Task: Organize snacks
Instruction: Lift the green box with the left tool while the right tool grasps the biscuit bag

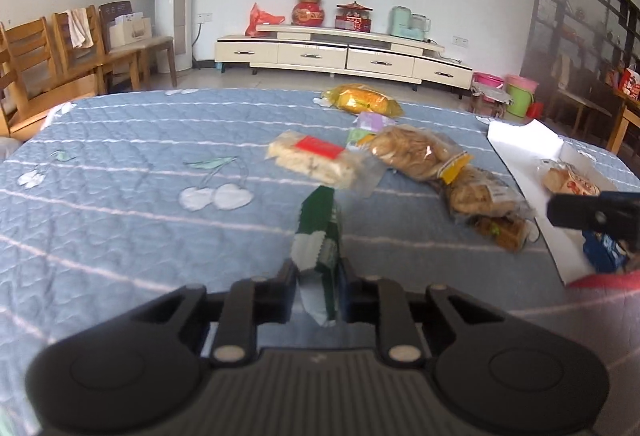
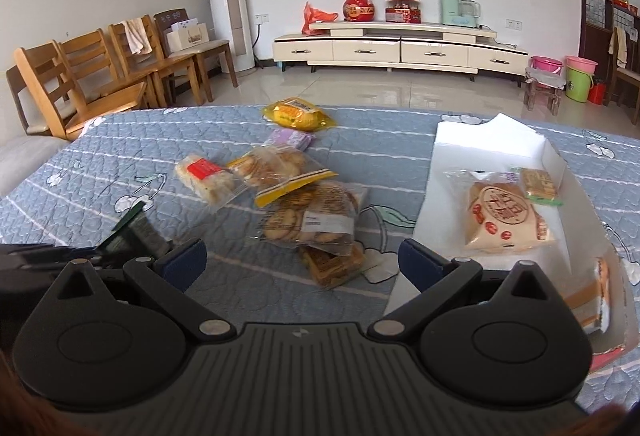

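Left wrist: the left gripper (image 1: 318, 276) is clamped on a green packet (image 1: 320, 236) held above the blue quilt (image 1: 120, 156) — its print is blurred.

Right wrist: the right gripper (image 2: 302, 260) gapes, holding nothing. In the white box (image 2: 448, 148) lies a pastry pack (image 2: 504, 216) with red Chinese characters.

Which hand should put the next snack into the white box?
Left, probably. The left gripper is already shut on the green packet, so it only has to carry it to the white box. The right gripper is open and empty.
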Action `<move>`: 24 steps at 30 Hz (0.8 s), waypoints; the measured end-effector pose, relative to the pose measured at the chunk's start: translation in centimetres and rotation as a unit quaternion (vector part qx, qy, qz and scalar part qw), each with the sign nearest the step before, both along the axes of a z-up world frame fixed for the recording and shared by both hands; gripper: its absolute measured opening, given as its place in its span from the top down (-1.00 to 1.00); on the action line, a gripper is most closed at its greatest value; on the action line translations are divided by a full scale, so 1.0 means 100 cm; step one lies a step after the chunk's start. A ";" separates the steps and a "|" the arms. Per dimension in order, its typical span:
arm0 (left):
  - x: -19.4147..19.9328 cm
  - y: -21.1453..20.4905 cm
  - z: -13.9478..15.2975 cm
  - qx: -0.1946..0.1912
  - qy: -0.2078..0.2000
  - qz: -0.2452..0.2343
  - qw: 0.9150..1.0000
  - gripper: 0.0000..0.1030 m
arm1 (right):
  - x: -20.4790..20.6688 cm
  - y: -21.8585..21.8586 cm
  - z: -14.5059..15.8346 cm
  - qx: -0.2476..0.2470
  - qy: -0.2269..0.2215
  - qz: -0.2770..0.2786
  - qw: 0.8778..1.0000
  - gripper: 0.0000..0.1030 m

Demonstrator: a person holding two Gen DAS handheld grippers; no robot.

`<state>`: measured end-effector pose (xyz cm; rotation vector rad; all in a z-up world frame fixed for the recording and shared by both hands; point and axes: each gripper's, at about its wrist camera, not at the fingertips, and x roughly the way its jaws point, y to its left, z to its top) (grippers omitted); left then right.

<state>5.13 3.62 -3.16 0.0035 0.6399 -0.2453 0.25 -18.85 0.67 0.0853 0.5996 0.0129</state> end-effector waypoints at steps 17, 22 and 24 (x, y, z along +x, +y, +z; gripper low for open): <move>0.029 -0.007 -0.022 0.005 -0.010 0.031 0.999 0.50 | 0.029 0.018 -0.003 -0.020 0.006 0.016 1.000 -1.00; 0.045 -0.002 -0.024 -0.011 -0.009 0.052 0.999 0.64 | 0.054 0.019 -0.003 -0.026 0.003 0.021 0.999 -1.00; 0.047 -0.001 -0.022 -0.014 -0.014 0.053 0.998 0.65 | 0.068 0.020 -0.003 -0.032 0.004 0.028 0.999 -1.00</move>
